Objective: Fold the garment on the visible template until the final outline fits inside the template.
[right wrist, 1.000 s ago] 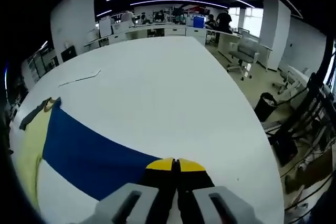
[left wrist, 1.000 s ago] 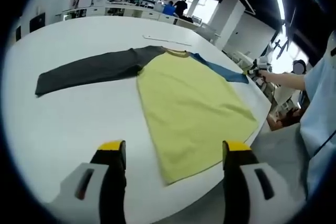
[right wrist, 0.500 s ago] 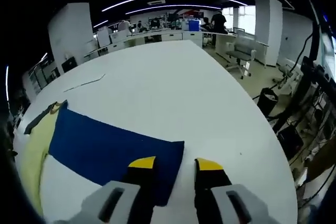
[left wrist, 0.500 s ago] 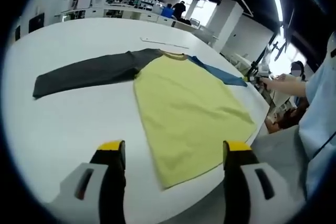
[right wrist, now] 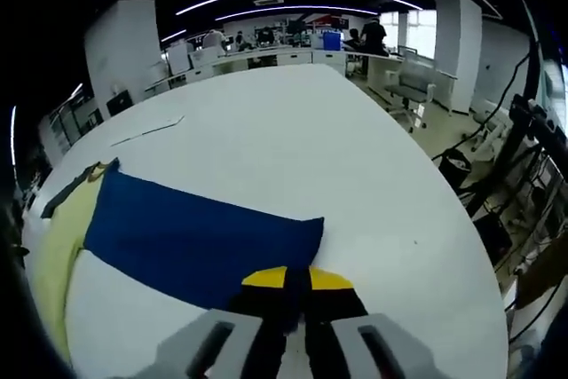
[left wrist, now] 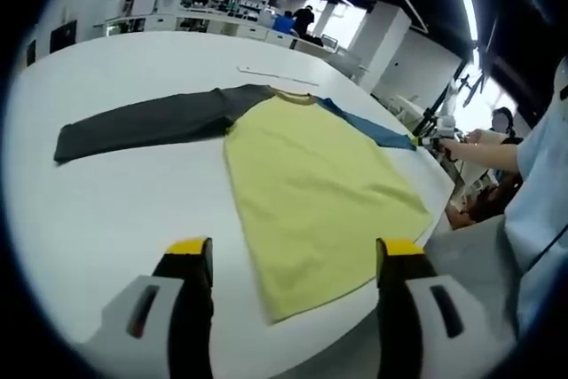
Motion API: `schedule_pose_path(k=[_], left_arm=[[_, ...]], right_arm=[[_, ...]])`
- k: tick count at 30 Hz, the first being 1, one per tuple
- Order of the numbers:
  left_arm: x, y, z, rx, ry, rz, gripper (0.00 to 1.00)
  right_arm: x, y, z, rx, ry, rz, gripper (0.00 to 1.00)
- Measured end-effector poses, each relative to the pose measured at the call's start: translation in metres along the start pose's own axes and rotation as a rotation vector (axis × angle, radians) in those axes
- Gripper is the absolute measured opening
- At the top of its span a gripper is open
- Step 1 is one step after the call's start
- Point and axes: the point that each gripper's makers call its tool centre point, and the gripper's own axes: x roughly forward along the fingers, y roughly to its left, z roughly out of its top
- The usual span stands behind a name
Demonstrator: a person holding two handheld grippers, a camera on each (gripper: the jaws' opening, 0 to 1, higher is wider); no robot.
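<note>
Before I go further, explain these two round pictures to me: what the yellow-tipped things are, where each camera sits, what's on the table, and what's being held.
A person holds a two-finger gripper in each hand, and each carries a fisheye camera looking along its yellow-tipped fingers. In the left gripper view, the left gripper hovers open over a white table, where a shirt lies flat: yellow body, grey sleeve, blue sleeve. In the right gripper view, the right gripper has its fingers closed at the blue sleeve's lower edge, seemingly pinching it.
</note>
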Motion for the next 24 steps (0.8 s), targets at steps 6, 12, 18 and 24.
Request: schedule_pose_path(k=[6,12,18,24], left_arm=[[-0.003,0.0,0.002,-0.008,-0.025,0.002,0.72],[-0.004,0.0,0.008,-0.008,-0.063,-0.003,0.72],[-0.006,0.0,0.007,0.057,-0.05,-0.003,0.72],[-0.008,0.0,0.01,0.067,-0.073,-0.012,0.72]], right_arm=[[-0.009,0.008,0.014,0.057,-0.015,0.024,0.0],[-0.025,0.029,0.034,0.112,-0.06,0.073,0.0],[-0.042,0.063,0.058,0.165,-0.11,0.162,0.0],[-0.056,0.126,0.083,0.198,-0.149,0.302,0.0]])
